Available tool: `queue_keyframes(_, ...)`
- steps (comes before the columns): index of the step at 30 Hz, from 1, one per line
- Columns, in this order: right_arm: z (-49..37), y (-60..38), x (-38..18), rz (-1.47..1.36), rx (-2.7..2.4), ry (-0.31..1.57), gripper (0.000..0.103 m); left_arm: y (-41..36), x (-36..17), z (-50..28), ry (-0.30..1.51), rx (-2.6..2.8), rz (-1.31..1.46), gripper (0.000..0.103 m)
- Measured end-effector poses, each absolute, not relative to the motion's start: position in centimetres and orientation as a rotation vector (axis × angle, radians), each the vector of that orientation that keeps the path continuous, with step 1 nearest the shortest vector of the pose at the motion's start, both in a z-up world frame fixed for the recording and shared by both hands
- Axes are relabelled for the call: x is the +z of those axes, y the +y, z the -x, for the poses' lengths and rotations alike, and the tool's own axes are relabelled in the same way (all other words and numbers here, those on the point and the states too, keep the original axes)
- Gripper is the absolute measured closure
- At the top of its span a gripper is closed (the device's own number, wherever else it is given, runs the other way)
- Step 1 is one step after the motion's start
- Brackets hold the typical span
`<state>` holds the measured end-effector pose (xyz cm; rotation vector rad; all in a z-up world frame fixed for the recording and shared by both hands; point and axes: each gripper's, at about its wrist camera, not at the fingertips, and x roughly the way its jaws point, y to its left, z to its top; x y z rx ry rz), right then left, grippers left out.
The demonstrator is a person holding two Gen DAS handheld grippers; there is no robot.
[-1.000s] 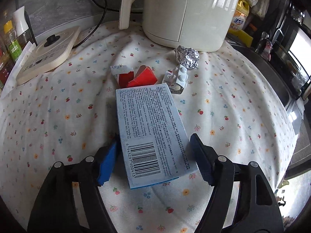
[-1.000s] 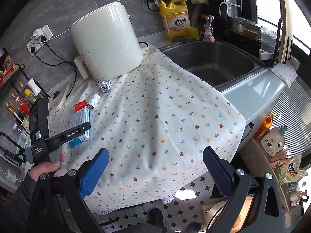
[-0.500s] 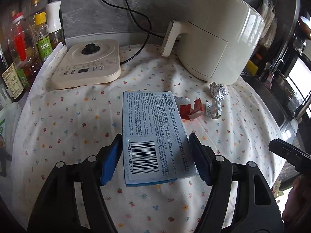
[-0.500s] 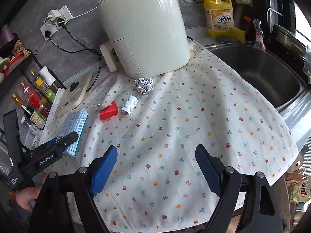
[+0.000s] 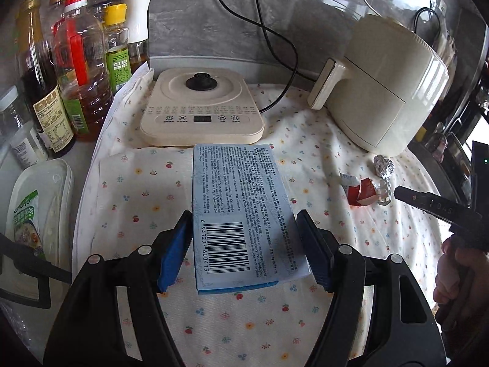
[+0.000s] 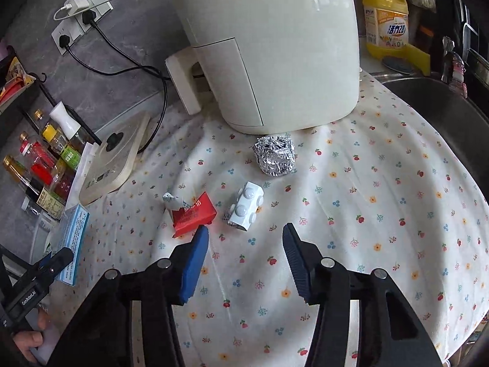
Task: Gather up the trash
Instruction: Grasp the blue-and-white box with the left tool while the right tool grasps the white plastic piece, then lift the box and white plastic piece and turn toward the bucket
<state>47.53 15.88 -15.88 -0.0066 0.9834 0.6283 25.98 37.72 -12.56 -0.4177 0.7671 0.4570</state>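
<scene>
blue pads of the left hand-held gripper (image 5: 244, 250) pinch a pale blue carton (image 5: 241, 214) by its long edges, barcode end nearest the camera. the carton is lifted off the flowered cloth (image 5: 321, 159), at the left side of the tabletop.

right hand-held gripper (image 6: 244, 260): jaws have just been closing, now about half spread, nothing between them. it hovers over the cloth just short of the loose scraps.

scraps left on the cloth, in the right wrist view: white blister pack (image 6: 246, 208), nearest the jaws and roughly in line with them; red torn wrapper (image 6: 194, 214) touching the left fingertip's outline, with a small white scrap at its far left; crumpled foil ball (image 6: 275, 159) farther off, close to the foot of the air fryer (image 6: 269, 46).

judgement, step in hand: right side is lining up on the blister pack. to do it well, centre the pack between the pads, come down low and close across its narrow width. the cloth is slack and wrinkled, so pads dragging on it could bunch fabric into the pinch. the red wrapper lies just beside, so it may get nudged or caught too.

left side: keep the squeeze even; a thin carton can buckle or twist out.

around: kettle base (image 5: 201, 113) far of the carton, oil and sauce bottles (image 5: 79, 70) at far left, cords along the wall, sink (image 6: 443, 104) at right. no bin in either view.
</scene>
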Motion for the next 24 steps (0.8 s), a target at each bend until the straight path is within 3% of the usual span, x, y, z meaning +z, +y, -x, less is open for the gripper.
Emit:
queue_keyframes(8,-50.5,19.8,-18.0,0.048,0.597,1.020,0.055,39.5,-12.7,-24.6,0.753,0.486,0.455,0.034)
queue_keyframes(9,-50.6,20.1,-18.4,0.060,0.593,1.032,0.062,39.5,-12.7,-24.4,0.753,0.489,0.458,0.034)
queue_keyframes(10,-50.7,20.3,-18.7,0.074,0.592,1.047,0.076,39.6,-12.8,-24.3,0.753,0.491,0.460,0.034)
queue_keyframes(12,-50.7,20.6,-19.1,0.091,0.598,1.059,0.079,39.6,-12.8,-24.1,0.753,0.493,0.463,0.034)
queue_keyframes(24,-47.3,17.3,-17.3,0.125,0.620,1.000,0.080,36.4,-12.7,-23.2,0.738,0.473,0.470,0.034)
